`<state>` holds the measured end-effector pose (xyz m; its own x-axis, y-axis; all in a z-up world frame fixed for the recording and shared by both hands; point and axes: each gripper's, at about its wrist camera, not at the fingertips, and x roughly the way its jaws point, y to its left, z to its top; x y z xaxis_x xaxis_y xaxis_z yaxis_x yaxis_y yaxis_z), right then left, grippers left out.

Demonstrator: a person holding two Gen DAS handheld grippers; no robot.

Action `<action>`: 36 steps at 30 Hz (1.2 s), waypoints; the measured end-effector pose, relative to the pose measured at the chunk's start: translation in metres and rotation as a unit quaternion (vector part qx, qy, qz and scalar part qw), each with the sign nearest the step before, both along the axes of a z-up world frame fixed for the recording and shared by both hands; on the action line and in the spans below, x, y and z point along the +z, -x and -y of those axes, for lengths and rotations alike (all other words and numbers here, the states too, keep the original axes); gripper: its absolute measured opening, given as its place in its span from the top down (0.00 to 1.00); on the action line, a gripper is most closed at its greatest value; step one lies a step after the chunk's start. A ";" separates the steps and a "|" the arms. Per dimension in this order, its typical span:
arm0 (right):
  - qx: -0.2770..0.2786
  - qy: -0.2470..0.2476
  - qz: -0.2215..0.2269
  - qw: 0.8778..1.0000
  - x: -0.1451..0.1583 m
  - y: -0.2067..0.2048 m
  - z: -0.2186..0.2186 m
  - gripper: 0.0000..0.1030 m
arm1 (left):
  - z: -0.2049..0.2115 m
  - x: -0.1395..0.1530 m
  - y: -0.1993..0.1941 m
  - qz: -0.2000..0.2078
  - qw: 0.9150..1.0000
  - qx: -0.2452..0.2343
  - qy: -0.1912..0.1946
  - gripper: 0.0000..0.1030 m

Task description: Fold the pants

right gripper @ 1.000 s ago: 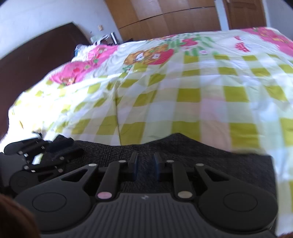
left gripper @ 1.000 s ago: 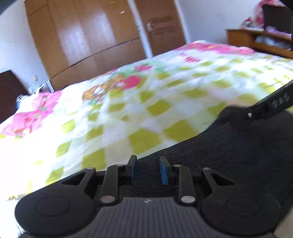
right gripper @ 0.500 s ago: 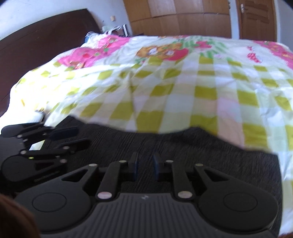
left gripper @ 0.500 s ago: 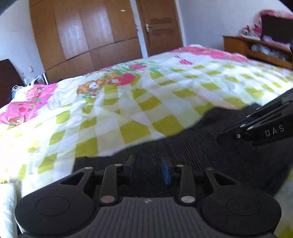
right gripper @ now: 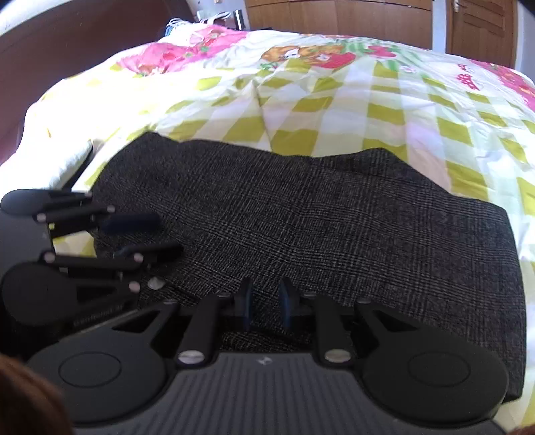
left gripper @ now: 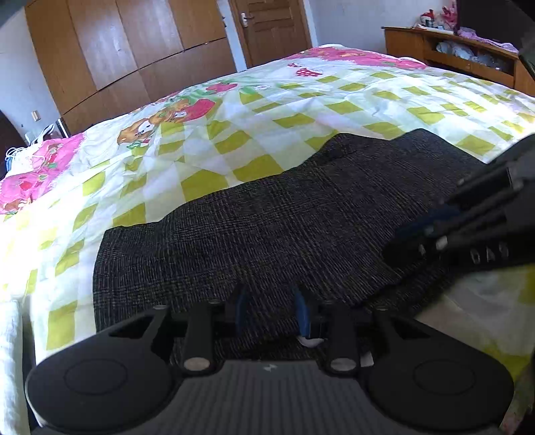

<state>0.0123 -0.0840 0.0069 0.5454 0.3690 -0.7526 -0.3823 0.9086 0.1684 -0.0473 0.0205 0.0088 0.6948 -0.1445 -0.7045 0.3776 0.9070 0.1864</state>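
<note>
The dark grey checked pants [left gripper: 274,217] lie folded in a wide band on the bed; they also fill the right wrist view [right gripper: 317,217]. My left gripper [left gripper: 271,308] sits at the near edge of the pants, its blue pads a little apart with cloth between them. My right gripper [right gripper: 264,306] is at the same near edge further right, pads also a little apart over the cloth. Each gripper shows in the other's view: the right one [left gripper: 468,221] and the left one [right gripper: 133,234].
The bed has a yellow-green checked quilt [left gripper: 267,110] with pink strawberry prints. A wooden wardrobe [left gripper: 127,50] and door [left gripper: 271,30] stand behind it. A wooden shelf unit [left gripper: 468,57] is at the right, a dark headboard [right gripper: 67,47] at the left.
The pants' held edge came down from its raised position, and the cloth now lies flat across the bed. Both grippers' pads have parted slightly.
</note>
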 end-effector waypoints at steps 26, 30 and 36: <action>-0.223 -0.142 -0.061 0.963 -0.012 -0.025 0.210 0.69 | 0.071 0.003 -0.017 -0.013 0.997 -0.072 0.021 0.57; -0.213 -0.169 -0.076 0.959 -0.023 -0.029 0.212 0.67 | 0.074 0.000 -0.020 -0.016 0.997 -0.077 0.018 0.57; -0.187 -0.228 -0.078 0.952 -0.017 -0.026 0.216 0.67 | 0.073 0.000 -0.027 -0.025 0.997 -0.074 0.026 0.57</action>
